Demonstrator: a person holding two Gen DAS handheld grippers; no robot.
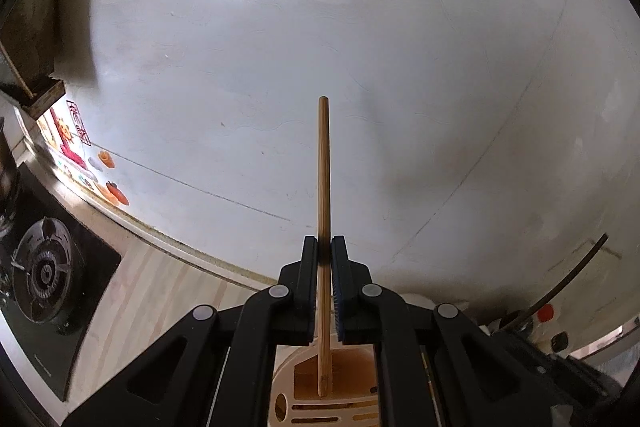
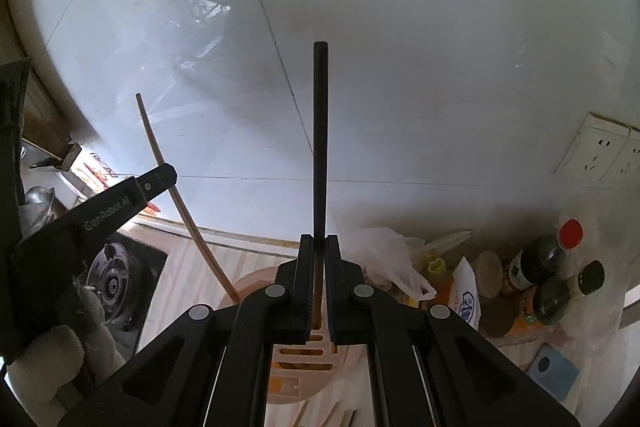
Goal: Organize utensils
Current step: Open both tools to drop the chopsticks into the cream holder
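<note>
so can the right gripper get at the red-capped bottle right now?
Probably not as is. The right gripper is shut on a dark chopstick over the utensil holder, so it's occupied. The red-capped bottle stands off to its right, crowded among other bottles and a plastic bag.

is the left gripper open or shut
Shut: the left gripper clamps a light wooden chopstick, whose lower end hangs over the utensil holder.

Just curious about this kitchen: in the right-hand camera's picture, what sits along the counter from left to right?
Gas burner → utensil holder → white plastic bag → red-capped dark bottle → blue box.
</note>
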